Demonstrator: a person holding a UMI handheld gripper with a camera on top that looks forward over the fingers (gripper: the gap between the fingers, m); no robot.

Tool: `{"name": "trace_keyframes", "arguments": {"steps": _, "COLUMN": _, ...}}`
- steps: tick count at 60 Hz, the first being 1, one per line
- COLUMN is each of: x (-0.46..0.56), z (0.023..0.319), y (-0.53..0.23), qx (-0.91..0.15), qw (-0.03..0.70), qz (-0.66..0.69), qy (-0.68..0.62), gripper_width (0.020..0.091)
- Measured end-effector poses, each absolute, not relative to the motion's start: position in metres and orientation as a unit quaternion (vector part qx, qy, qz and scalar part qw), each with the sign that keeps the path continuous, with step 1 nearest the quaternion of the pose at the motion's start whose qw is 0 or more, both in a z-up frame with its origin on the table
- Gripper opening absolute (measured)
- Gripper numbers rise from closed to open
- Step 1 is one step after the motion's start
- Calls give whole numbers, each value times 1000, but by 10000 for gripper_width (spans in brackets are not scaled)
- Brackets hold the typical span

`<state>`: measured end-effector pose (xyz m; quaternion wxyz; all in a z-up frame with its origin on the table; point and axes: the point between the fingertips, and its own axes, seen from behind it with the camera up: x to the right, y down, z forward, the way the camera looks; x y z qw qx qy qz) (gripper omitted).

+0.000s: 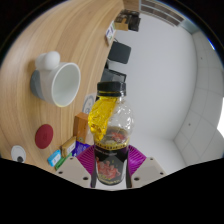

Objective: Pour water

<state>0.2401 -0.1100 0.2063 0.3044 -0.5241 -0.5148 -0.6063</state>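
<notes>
A curved wooden table (pixel 85 40) fills the space ahead and off to one side of the claw, its surface tilted steeply in this view, with a pale floor (pixel 170 90) spreading out on the other side. Beyond the fingers, on the wood, sits a white cup (pixel 64 83) with its mouth turned toward the claw, and a white rounded object (pixel 47 64) lies just beside it. Nearer to the fingers is a small dark red disc (pixel 44 137). A dark chair (pixel 119 52) stands farther off past the table edge. The claw (pixel 111 163) is pinching a clear plastic bottle (pixel 113 125) between its purple pads (pixel 88 157), both fingers pressed against the lower body. The bottle carries a yellow label and a dark band, and its cap end points away from the claw
</notes>
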Motion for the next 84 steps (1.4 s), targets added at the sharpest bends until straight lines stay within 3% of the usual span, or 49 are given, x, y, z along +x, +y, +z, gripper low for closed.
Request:
{"name": "trace_keyframes", "arguments": {"steps": 15, "x": 249, "z": 245, "y": -130, "qx": -723, "qw": 505, "qz": -369, "qy": -293, "gripper_width": 398}}
{"name": "trace_keyframes", "arguments": {"steps": 21, "x": 252, "z": 241, "y": -127, "qx": -765, "qw": 555, "qz": -253, "qy": -206, "gripper_width": 398}}
{"name": "trace_keyframes", "arguments": {"steps": 39, "x": 266, "z": 144, "y": -98, "qx": -820, "qw": 571, "qz": -9, "qy": -48, "gripper_width": 397}}
{"name": "trace_keyframes", "arguments": {"steps": 52, "x": 289, "z": 65, "y": -100, "qx": -843, "qw": 537, "qz": 28, "qy": -18, "gripper_width": 402}}
{"name": "trace_keyframes", "arguments": {"steps": 56, "x": 286, "z": 69, "y": -105, "qx": -828, "qw": 560, "qz": 26, "qy": -26, "gripper_width": 415}}
{"name": "trace_keyframes", "arguments": {"steps": 68, "x": 286, "z": 66, "y": -103, "qx": -830, "qw": 557, "qz": 24, "qy": -32, "gripper_width": 564}}
{"name": "trace_keyframes", "arguments": {"steps": 70, "x": 287, "z": 61, "y": -105, "qx": -840, "qw": 542, "qz": 24, "qy": -29, "gripper_width": 649}}
{"name": "trace_keyframes", "arguments": {"steps": 73, "x": 288, "z": 56, "y": -111, "qx": -853, "qw": 522, "qz": 18, "qy": -21, "gripper_width": 864}}
{"name": "trace_keyframes", "arguments": {"steps": 76, "x": 293, "z": 56, "y": -119, "qx": -861, "qw": 509, "qz": 7, "qy": -4, "gripper_width": 823}}
{"name": "trace_keyframes", "arguments": {"steps": 79, "x": 291, "z": 61, "y": -132, "qx": -865, "qw": 502, "qz": -3, "qy": 6, "gripper_width": 862}}
{"name": "trace_keyframes", "arguments": {"steps": 84, "x": 280, "z": 76, "y": -160, "qx": -870, "qw": 493, "qz": -15, "qy": 8, "gripper_width": 853}}
